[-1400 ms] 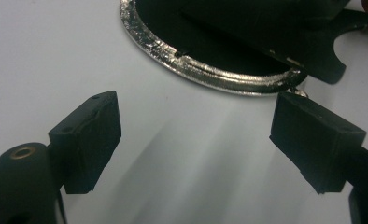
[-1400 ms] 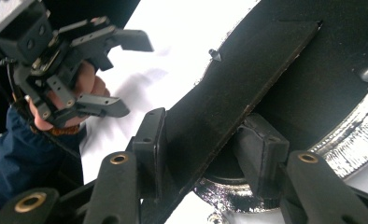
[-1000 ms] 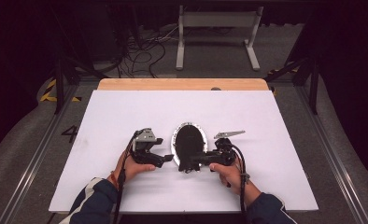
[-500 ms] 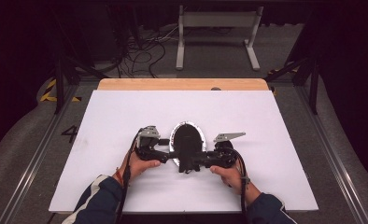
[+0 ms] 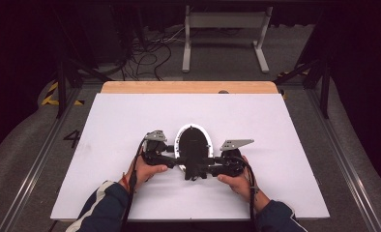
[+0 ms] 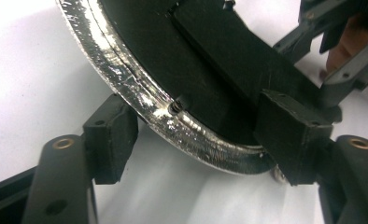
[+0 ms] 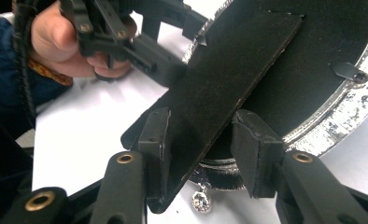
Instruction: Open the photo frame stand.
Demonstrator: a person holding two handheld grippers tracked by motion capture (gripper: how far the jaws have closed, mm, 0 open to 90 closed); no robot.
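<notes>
Left gripper view: the left gripper (image 6: 191,144) is seen with its two black jaws set astride the lower edge of an oval picture frame with a silver glittered rim and a black back board (image 6: 173,60). One pad sits outside the rim with a gap to it, the other lies over the black back, and the jaws have just been closing around that edge; a firm pinch is not shown. A small metal turn clip (image 6: 175,108) is seen on the rim between the jaws.

In the right gripper view, the right gripper (image 7: 205,154) is seen with its jaws at a middling width around a flat black stand flap (image 7: 238,79) hinged to the back of the frame. The flap is tilted between the pads and is touched by the pad on the left of that view, while a gap remains at the other pad, so a full clamp cannot be told. A small clear teardrop bead (image 7: 200,200) hangs below the rim. The other hand is seen farther off in this view.

In the high view, the frame (image 5: 194,145) lies back-up on the white surface (image 5: 285,125), near its middle, between the two grippers. The left hand (image 5: 147,169) and right hand (image 5: 237,181) are seen just beside it, with dark blue sleeves entering from the bottom.
</notes>
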